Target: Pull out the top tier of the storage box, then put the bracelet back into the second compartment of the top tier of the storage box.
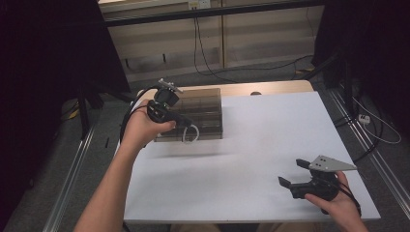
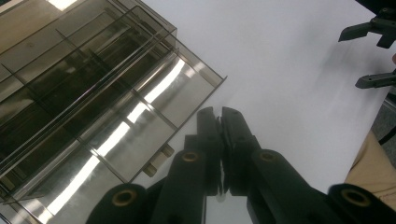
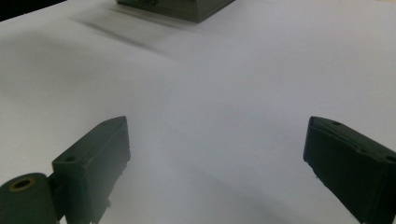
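White tabletop (image 1: 251, 145) fills the middle of the high view, with grey floor, dark curtains and trailing cables around and beyond it.

Nearest, at the lower right of that view, the right gripper (image 1: 296, 173) rests low over the table in the person's right hand (image 1: 338, 203), a grey three-cornered plate (image 1: 331, 164) on top of it. Its two black jaws are spread wide with nothing between them; in the right gripper view (image 3: 215, 154) only bare white surface lies in the gap.

Farther up, at the centre left of the high view, the left gripper (image 1: 189, 129) is held in the person's left hand (image 1: 140, 128) over the near left edge of a smoky translucent plastic compartment box (image 1: 200, 113). In the left gripper view (image 2: 219, 116) its jaws are pressed together, tip against tip; whether anything thin is pinched between them cannot be told. The tips hang just off the box's near corner (image 2: 116, 107), above the white surface.

That box sits toward the far left part of the table, near the far edge. Its long axis runs left to right in the high view, and in the left gripper view it slants from lower left to upper right. Thin dividers split it into rows of rectangular cells, and the open side faces up.
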{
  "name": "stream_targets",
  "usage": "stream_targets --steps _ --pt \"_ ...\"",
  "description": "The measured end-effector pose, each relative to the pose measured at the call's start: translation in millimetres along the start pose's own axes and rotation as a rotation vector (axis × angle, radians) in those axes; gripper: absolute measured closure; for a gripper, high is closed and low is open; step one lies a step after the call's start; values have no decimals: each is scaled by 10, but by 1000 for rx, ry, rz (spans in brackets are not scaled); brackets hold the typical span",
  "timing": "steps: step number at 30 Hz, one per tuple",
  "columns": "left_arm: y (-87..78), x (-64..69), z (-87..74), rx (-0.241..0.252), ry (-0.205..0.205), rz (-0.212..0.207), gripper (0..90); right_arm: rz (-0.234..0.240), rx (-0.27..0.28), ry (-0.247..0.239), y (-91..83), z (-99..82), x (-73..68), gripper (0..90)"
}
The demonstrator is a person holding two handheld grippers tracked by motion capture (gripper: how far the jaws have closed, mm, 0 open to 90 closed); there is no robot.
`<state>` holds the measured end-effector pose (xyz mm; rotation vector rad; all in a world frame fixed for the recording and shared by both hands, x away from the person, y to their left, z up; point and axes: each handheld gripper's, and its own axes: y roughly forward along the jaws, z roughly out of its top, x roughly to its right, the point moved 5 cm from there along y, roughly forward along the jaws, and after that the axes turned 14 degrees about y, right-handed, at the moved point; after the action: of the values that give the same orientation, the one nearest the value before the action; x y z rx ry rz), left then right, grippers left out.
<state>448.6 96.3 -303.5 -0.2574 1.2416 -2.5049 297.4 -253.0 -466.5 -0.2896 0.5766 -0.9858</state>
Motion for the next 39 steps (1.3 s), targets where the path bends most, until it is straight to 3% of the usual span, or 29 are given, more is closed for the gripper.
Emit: stream_targets --steps 39 --pt "71 -152 33 -3 2 30 875 4 4 -1 -6 12 -2 68"
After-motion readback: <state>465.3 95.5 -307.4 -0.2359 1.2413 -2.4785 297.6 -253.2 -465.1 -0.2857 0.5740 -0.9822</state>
